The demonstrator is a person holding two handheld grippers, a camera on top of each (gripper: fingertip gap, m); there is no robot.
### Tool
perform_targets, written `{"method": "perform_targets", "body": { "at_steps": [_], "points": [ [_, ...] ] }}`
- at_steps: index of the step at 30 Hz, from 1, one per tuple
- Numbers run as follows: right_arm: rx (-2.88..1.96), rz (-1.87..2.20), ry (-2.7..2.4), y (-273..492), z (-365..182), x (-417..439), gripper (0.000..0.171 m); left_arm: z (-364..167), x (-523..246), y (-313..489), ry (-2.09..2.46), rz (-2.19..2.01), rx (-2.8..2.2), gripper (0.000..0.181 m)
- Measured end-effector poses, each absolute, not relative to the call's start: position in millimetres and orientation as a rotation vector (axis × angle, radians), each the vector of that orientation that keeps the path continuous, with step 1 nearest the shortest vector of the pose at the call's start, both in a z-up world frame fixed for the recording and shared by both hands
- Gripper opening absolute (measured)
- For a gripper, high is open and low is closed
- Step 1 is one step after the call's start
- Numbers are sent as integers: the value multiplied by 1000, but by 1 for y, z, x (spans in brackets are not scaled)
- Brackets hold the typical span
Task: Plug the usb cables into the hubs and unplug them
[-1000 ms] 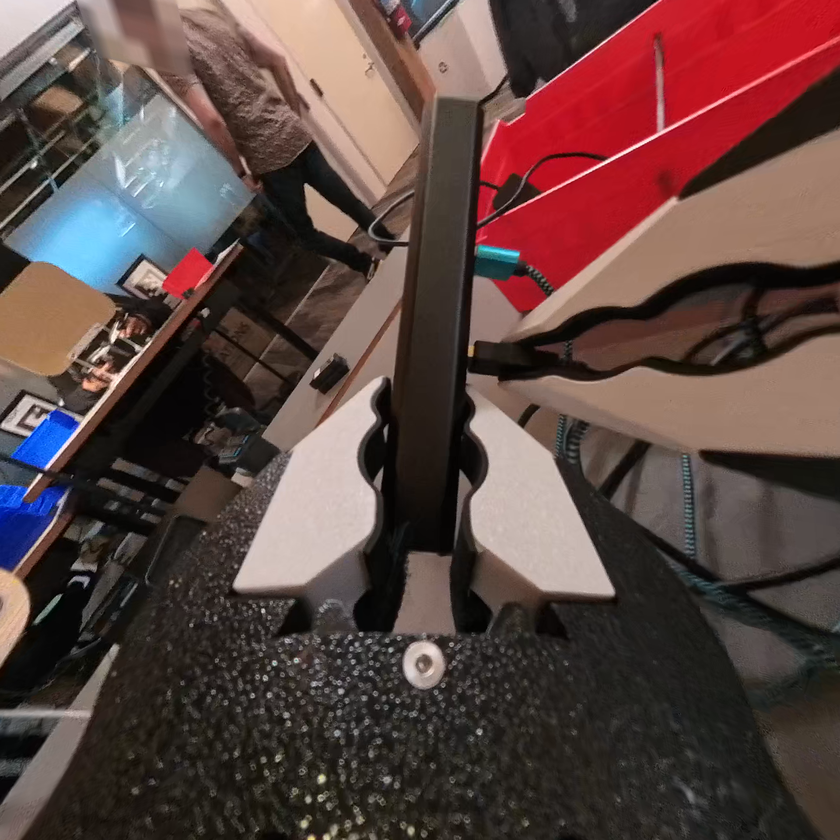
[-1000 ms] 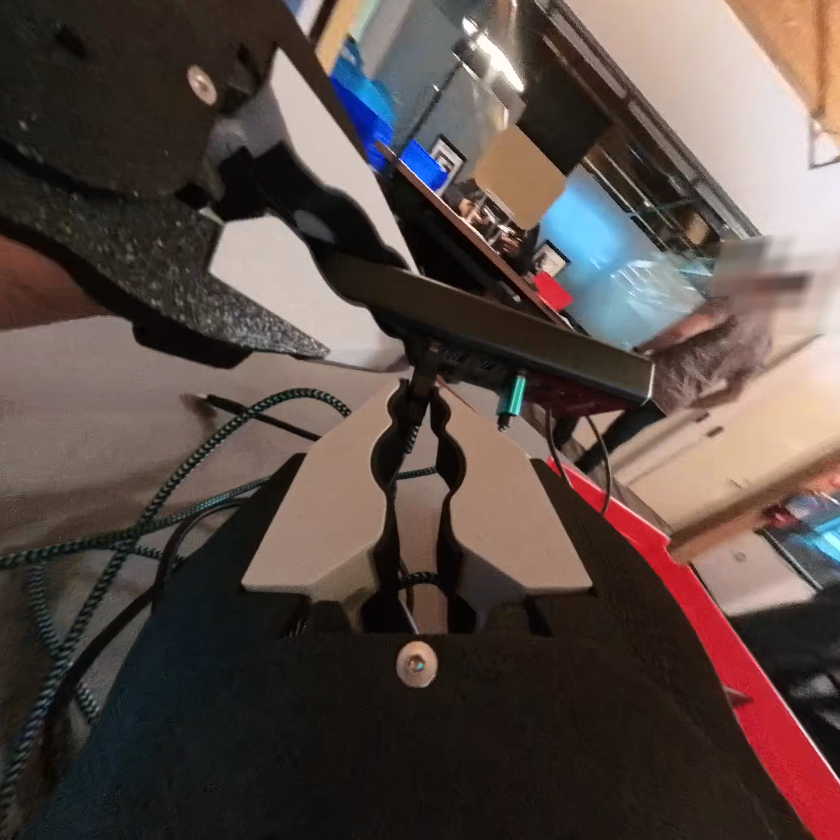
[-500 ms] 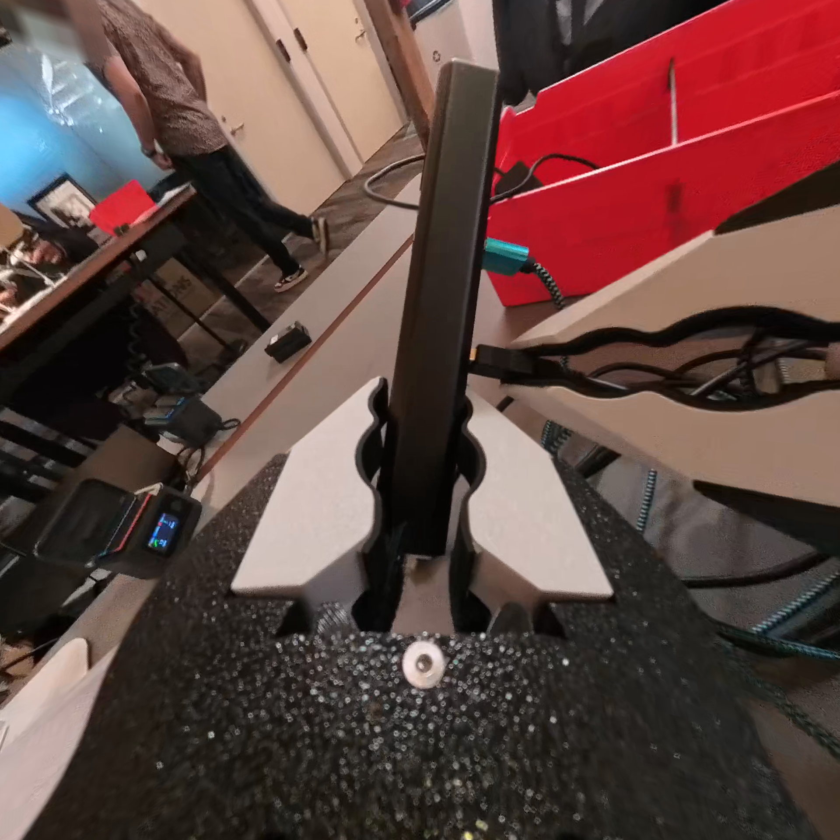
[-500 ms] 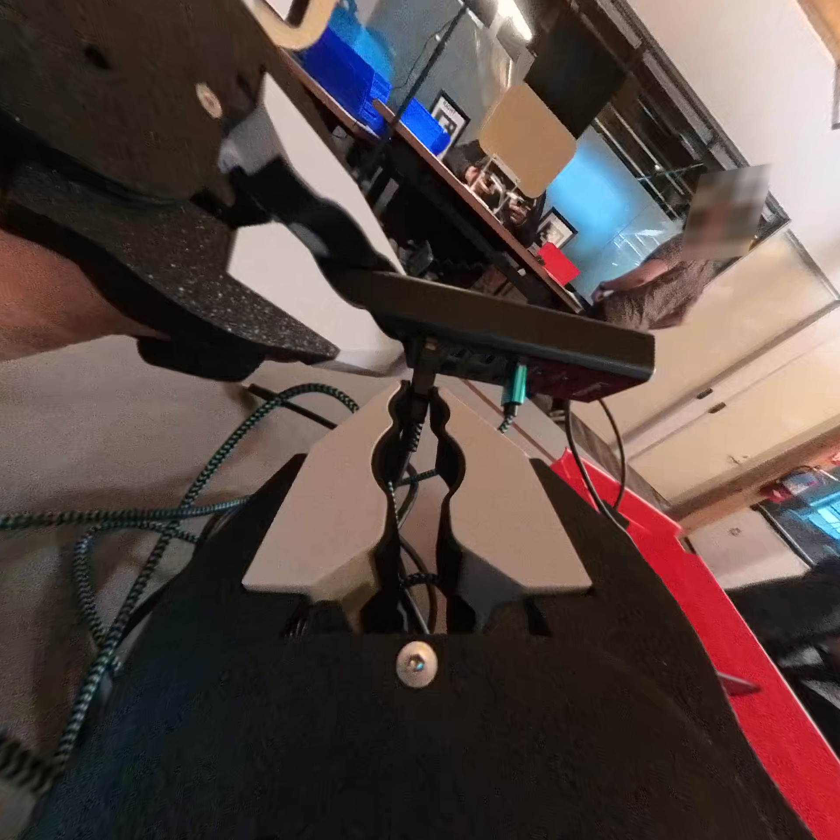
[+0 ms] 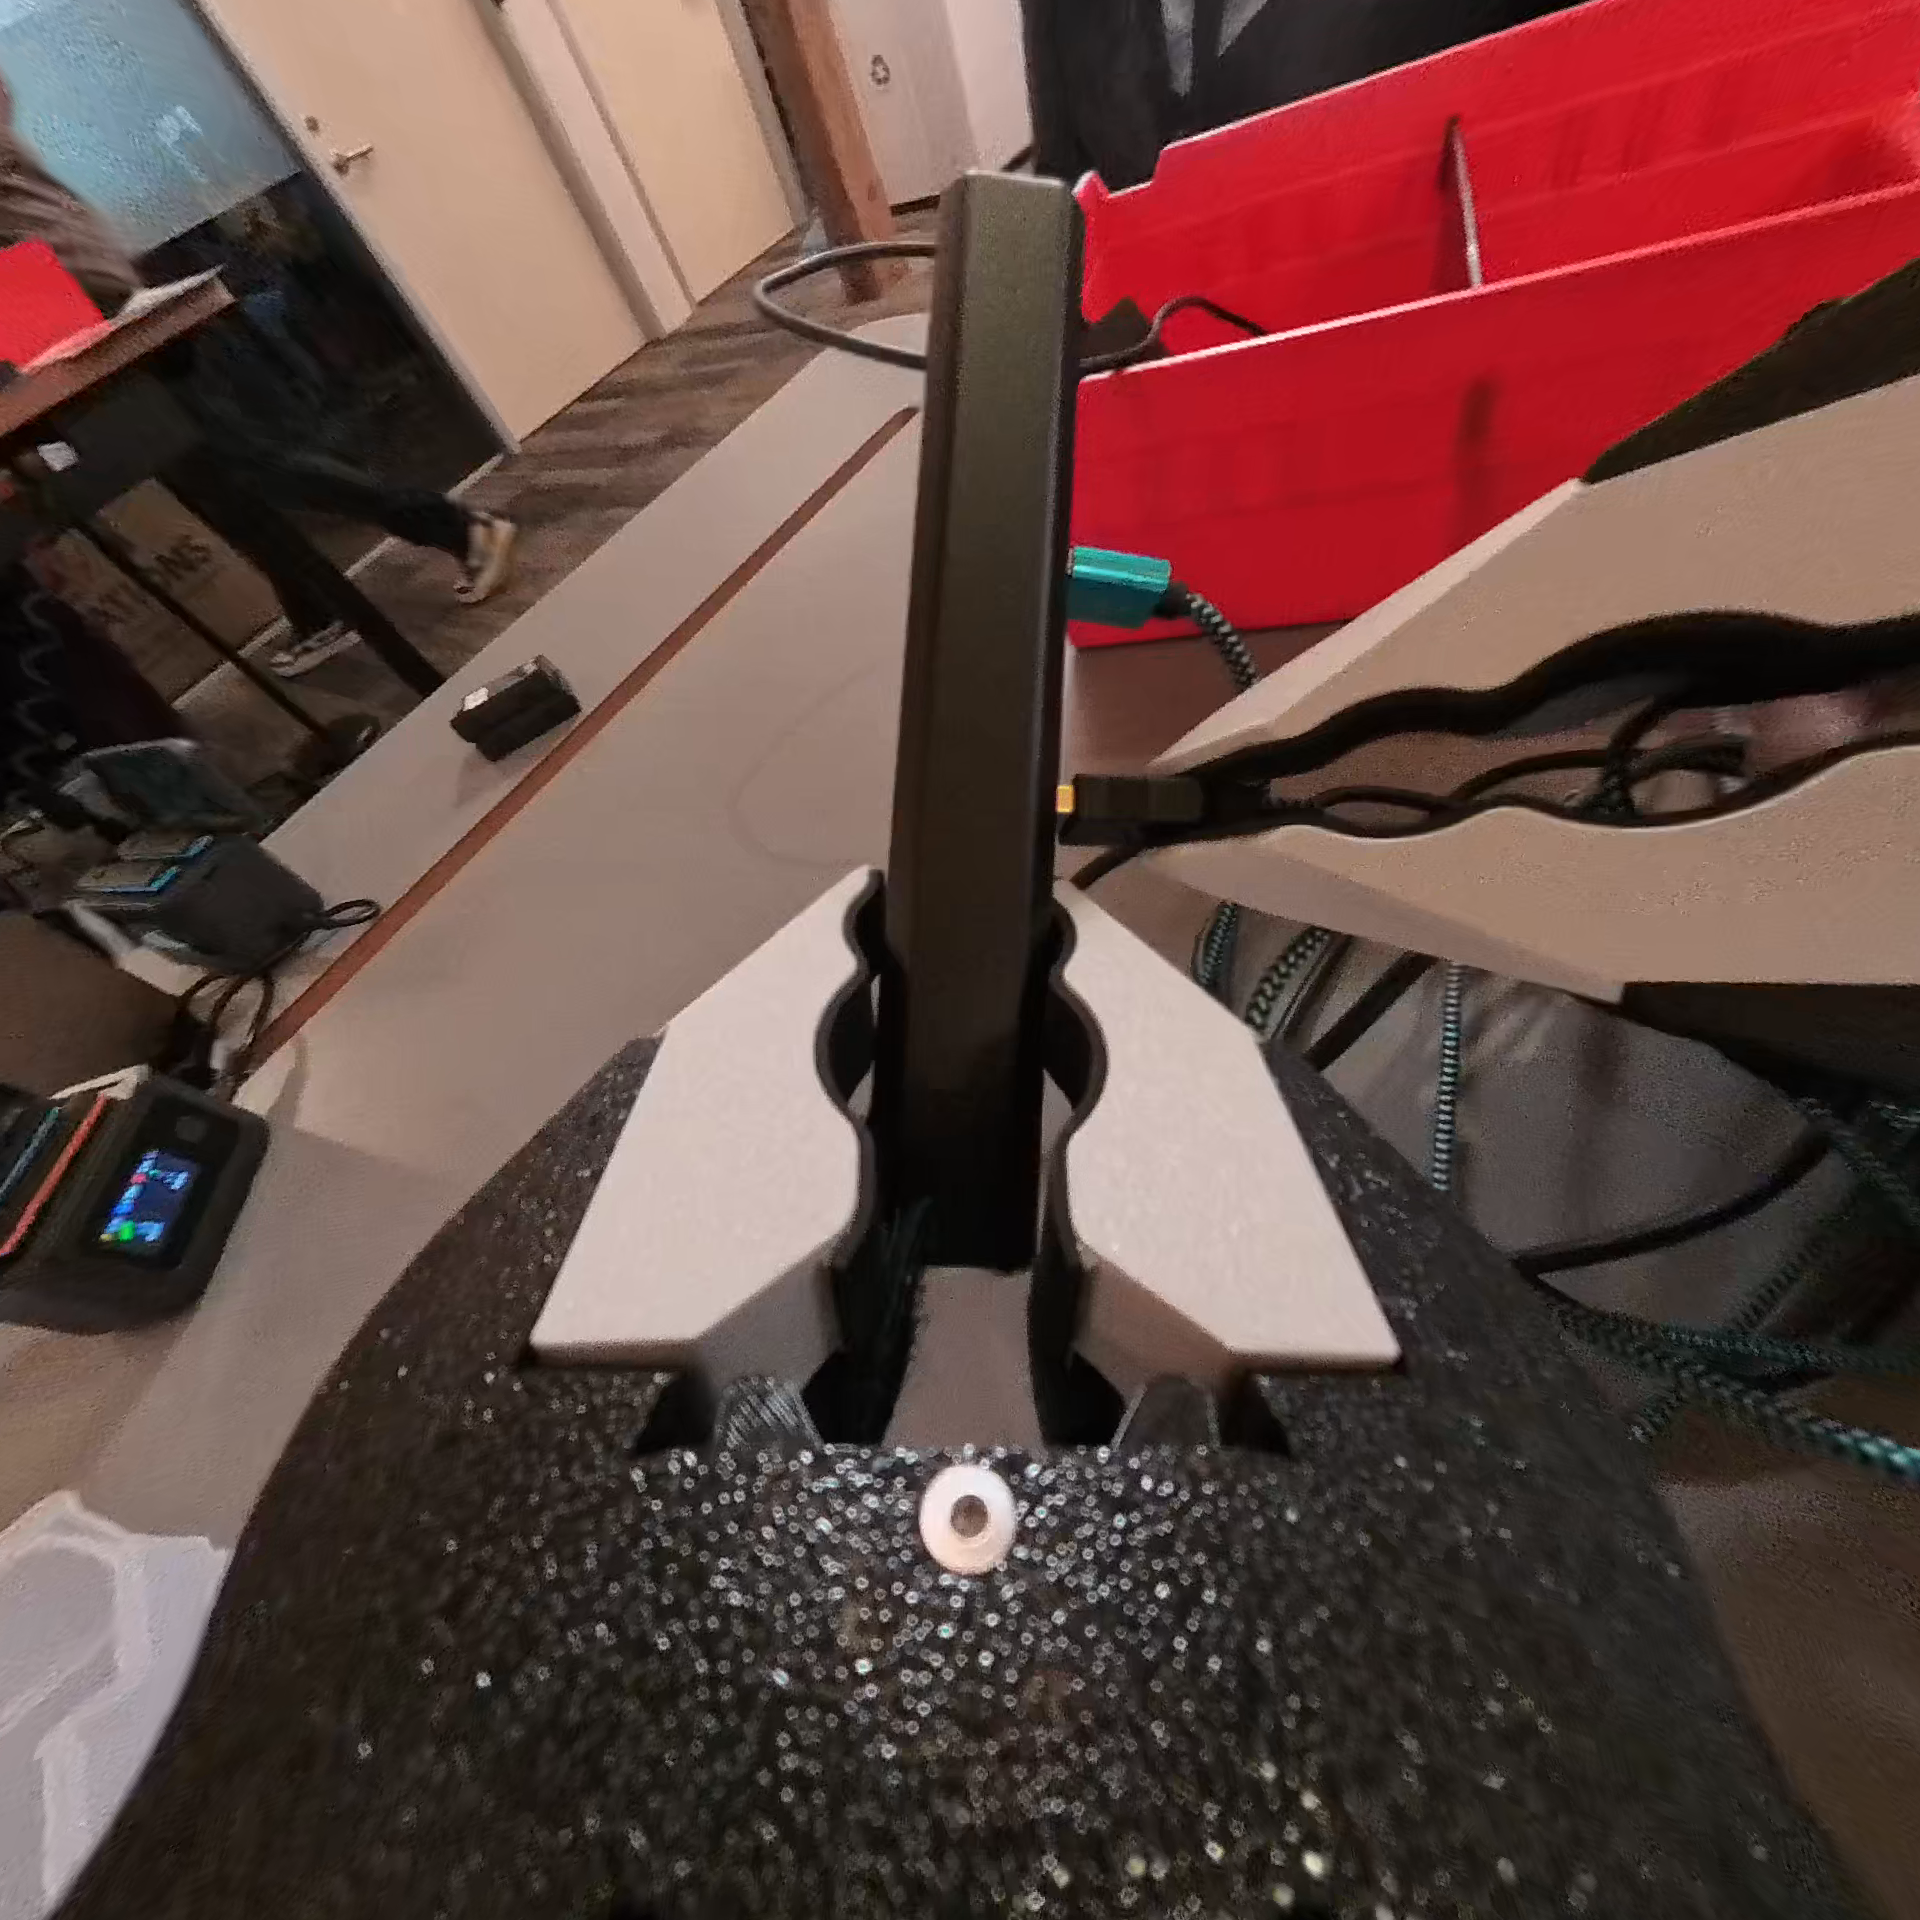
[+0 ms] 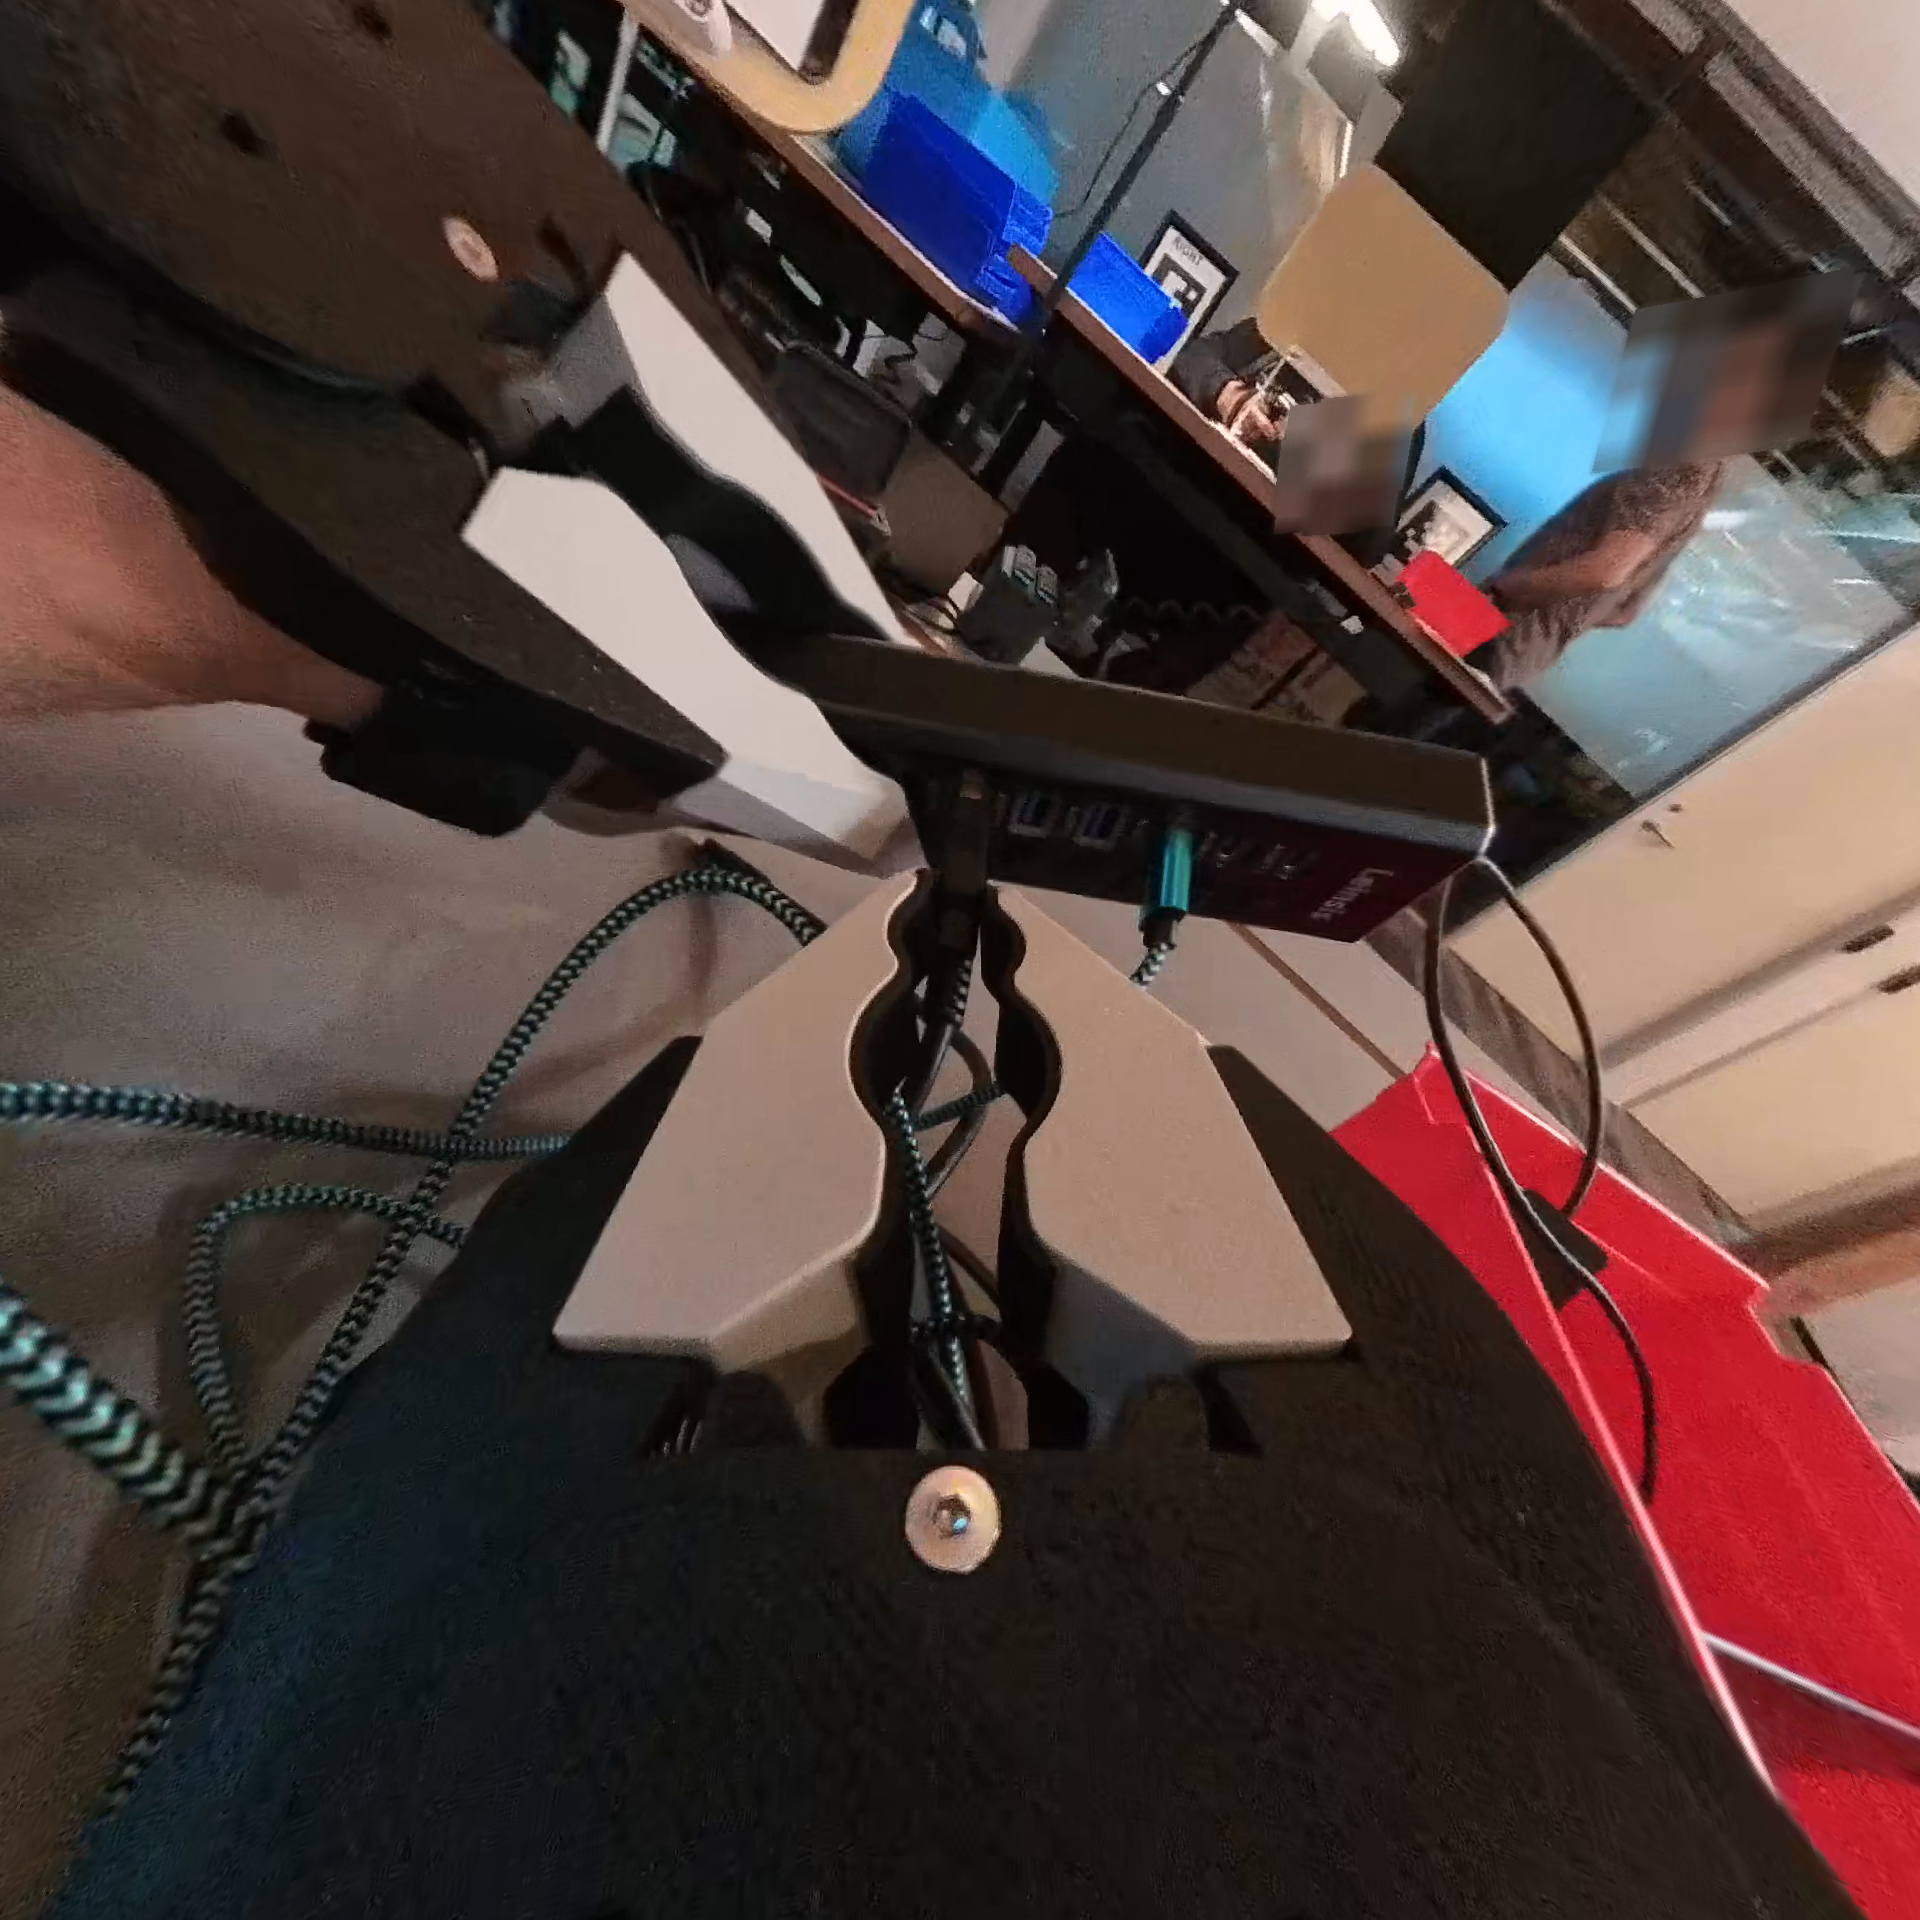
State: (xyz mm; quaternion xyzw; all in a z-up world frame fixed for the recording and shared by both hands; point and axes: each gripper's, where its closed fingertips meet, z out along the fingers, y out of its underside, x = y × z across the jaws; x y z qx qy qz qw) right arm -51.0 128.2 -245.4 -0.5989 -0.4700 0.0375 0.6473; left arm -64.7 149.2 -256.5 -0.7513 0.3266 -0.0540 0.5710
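**Hub held up, black plug pinched at its side**

Left gripper [image 5: 961,914]: pinching the long black hub [image 5: 987,665] near one end, holding it up off the surface [image 5: 644,790]. In the left wrist view, hub standing straight up between the two grey fingers [image 5: 727,1153]. In the right wrist view, same hub [image 6: 1153,738] lying sideways, with the left gripper [image 6: 821,644] clamped on its left end.

Right gripper [image 6: 956,904]: pressed together on a black plug [image 6: 961,831], right at the tips. Plug touching the hub's port side, close to the held end. Hard to tell how deep it sits in the port. From the left wrist view, right gripper [image 5: 1174,800] coming in from the right, black plug [image 5: 1127,805] sticking out of its tips with a little gold end next to the hub.

Teal plug [image 5: 1117,587] stuck in the hub farther along, with a braided teal-and-black cable [image 5: 1221,639] hanging from it. Seen again from the right wrist view as a teal plug [image 6: 1169,878] pointing down out of the hub.

More braided cable [image 6: 312,1132] looped in a messy pile on the grey surface [image 6: 260,935], some running back between the right gripper's fingers. Thin black cord [image 6: 1558,1049] curving off the hub's far end.

Red bin [image 5: 1455,364] behind the hub, on the right. Small black box [image 5: 514,707] well apart on the surface. Little device with a lit screen [image 5: 145,1205] at the left edge.
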Motion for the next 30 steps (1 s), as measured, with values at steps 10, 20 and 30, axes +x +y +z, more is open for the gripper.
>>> {"method": "perform_targets", "body": {
  "at_steps": [10,20,30],
  "points": [
    [-1398,56,-1110,127,-255,-51,6,-255,-77,128,755,-332,-1826,32],
    [-1512,135,-1130,132,-274,-54,6,-278,-73,143,726,-216,-1899,24],
    [-1682,159,-1192,139,-312,-53,6,-310,-74,153,732,-174,-2041,24]
  ]
}}
